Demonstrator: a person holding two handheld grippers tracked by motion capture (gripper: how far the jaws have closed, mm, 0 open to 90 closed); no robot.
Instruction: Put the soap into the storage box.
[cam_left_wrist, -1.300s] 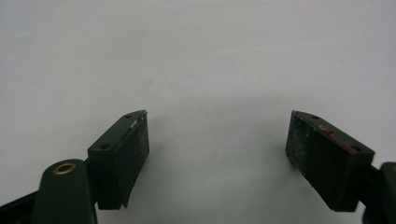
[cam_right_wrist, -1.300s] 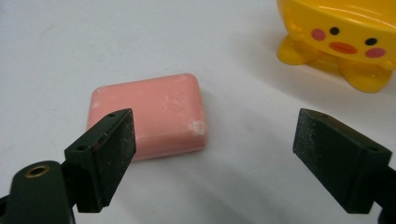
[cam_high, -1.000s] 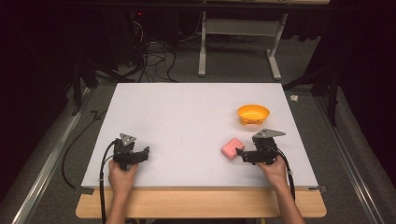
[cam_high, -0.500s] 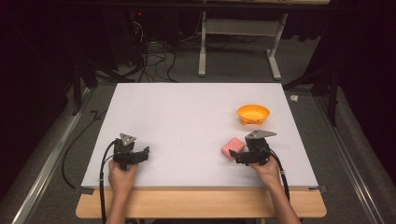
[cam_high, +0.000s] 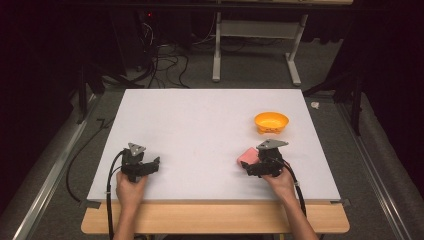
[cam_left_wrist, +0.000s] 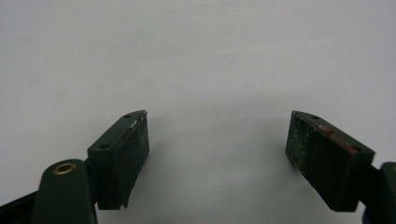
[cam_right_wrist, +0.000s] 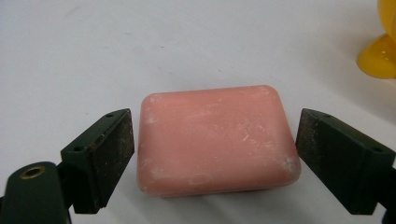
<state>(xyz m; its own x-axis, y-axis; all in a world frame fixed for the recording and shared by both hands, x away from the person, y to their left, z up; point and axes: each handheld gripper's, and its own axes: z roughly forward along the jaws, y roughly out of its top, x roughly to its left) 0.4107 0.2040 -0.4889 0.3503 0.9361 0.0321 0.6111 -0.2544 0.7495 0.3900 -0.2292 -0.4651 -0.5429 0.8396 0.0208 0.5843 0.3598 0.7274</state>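
My right gripper (cam_right_wrist: 215, 154) brackets the pink rounded rectangular soap bar (cam_right_wrist: 217, 140), jaws spread wide and not yet closed on it.

In the right gripper view I see the bar lying flat on the white table (cam_right_wrist: 70, 56) between my two black jaws, with a sliver of gap on each side, so nothing is clamped. From the high view the bar (cam_high: 248, 156) sits near the table's near right edge, partly hidden behind the gripper (cam_high: 254, 167). The glossy orange plastic bowl (cam_high: 271, 122) stands just beyond it, farther right; in the right gripper view it (cam_right_wrist: 380, 44) is cut off at the frame's edge. My left gripper (cam_left_wrist: 217, 154) rests at the near left, jaws released over bare tabletop, well apart from the soap.
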